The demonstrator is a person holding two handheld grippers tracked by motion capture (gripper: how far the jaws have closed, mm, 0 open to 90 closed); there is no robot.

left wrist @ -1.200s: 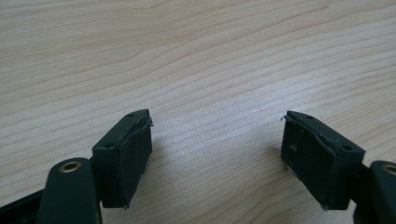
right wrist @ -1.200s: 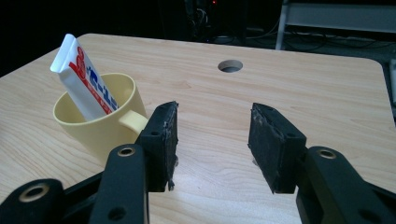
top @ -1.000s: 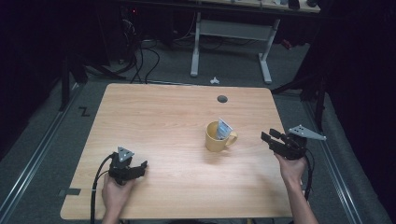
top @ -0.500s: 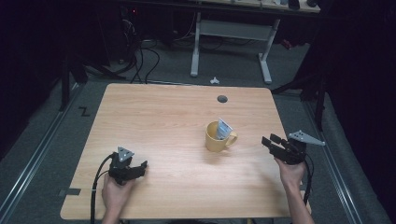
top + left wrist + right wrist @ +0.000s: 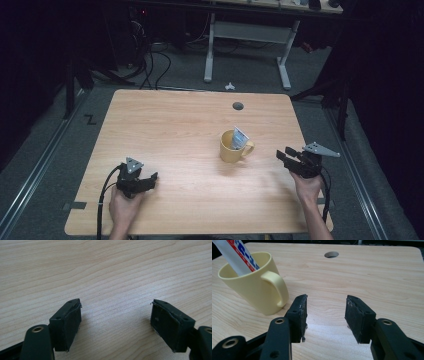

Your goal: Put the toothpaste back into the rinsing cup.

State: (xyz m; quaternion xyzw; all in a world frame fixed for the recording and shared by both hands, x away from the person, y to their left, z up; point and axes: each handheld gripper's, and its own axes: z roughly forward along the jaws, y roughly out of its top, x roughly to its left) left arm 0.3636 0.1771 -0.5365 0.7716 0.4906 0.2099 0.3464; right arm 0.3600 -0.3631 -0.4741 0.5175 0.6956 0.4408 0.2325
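From above, a yellow mug (image 5: 233, 147) with a tube (image 5: 239, 138) stands on the table (image 5: 175, 125). The right gripper (image 5: 282, 155) sits just right of the mug, the left gripper (image 5: 145, 181) well to its left. The left gripper view shows jaws wide apart over bare wood. The right gripper view shows jaws apart, empty, the mug just left of them.
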